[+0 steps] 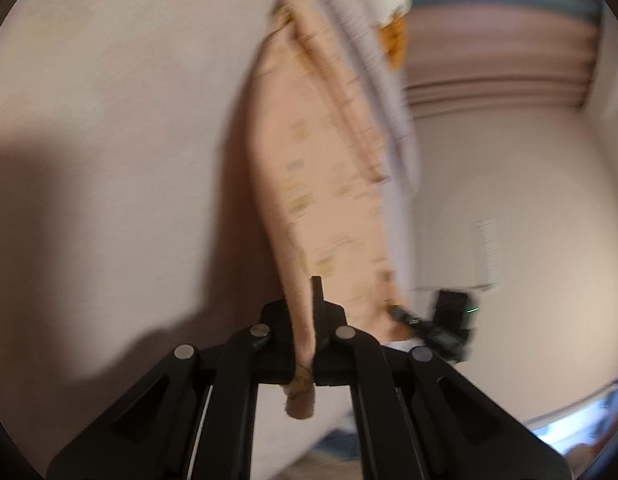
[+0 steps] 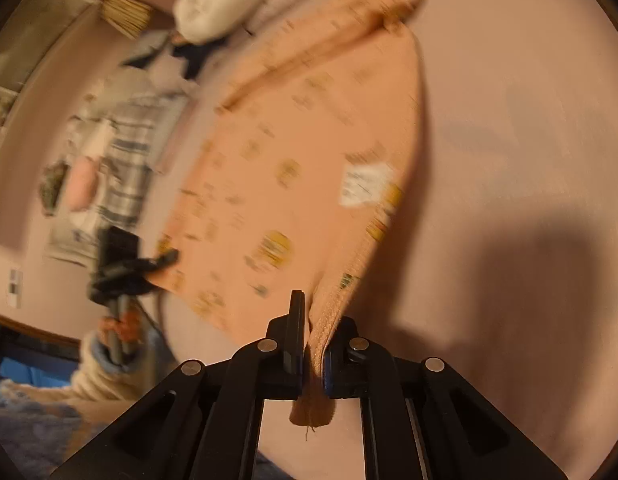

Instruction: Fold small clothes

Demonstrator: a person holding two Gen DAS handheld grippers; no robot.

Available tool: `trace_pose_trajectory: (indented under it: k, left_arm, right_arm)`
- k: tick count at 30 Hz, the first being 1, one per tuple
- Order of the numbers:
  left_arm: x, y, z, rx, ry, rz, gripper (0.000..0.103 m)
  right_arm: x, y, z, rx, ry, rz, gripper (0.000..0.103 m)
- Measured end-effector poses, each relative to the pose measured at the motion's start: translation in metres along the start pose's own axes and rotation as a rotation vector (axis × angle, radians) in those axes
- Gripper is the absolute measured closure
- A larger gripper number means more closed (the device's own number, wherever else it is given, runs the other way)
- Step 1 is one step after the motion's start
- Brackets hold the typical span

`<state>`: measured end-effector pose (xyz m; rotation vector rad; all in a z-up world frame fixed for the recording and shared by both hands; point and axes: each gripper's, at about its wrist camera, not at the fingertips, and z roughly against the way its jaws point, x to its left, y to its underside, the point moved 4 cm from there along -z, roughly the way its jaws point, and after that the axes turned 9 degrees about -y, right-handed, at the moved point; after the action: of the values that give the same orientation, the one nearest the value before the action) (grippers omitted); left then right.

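Observation:
A peach garment [image 1: 329,184] with small yellow prints lies spread on a pale pink cover [image 1: 109,120]. My left gripper [image 1: 305,310] is shut on one of its corners, and a fold of cloth hangs out behind the jaws. Across the garment, my right gripper [image 1: 403,316] pinches another corner. In the right wrist view, the right gripper [image 2: 315,322] is shut on the ribbed edge of the peach garment [image 2: 293,152], which carries a white label [image 2: 363,184]. My left gripper [image 2: 163,260] grips the far corner, held by a hand [image 2: 121,330] in a cream sleeve.
A grey-and-white striped cloth [image 2: 125,160] lies beside the garment and shows again as a striped cloth [image 1: 373,64] over its far end. A white fluffy cloth [image 2: 217,4] sits at the back. The pink cover [image 2: 509,80] stretches bare to the right.

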<state>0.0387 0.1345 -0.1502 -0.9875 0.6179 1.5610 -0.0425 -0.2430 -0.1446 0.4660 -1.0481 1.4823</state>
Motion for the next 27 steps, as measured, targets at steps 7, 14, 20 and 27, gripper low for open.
trace_pose_trajectory:
  k: [7, 14, 20, 27]
  left_arm:
    - [-0.052, -0.047, 0.008, -0.096, 0.224, -0.021, 0.102]
    - [-0.076, -0.133, -0.002, -0.222, 0.261, 0.007, 0.102]
    - [-0.075, -0.205, -0.035, -0.245, 0.169, 0.005, 0.102]
    - [-0.046, -0.263, -0.082, -0.226, 0.055, 0.088, 0.102]
  right_arm:
    - [0.032, -0.056, 0.017, -0.192, -0.173, 0.07, 0.094]
    - [0.044, -0.129, 0.014, -0.302, -0.19, 0.103, 0.094]
    - [0.022, -0.21, 0.004, -0.377, -0.145, 0.058, 0.094]
    - [-0.035, -0.276, -0.019, -0.382, -0.078, -0.097, 0.094]
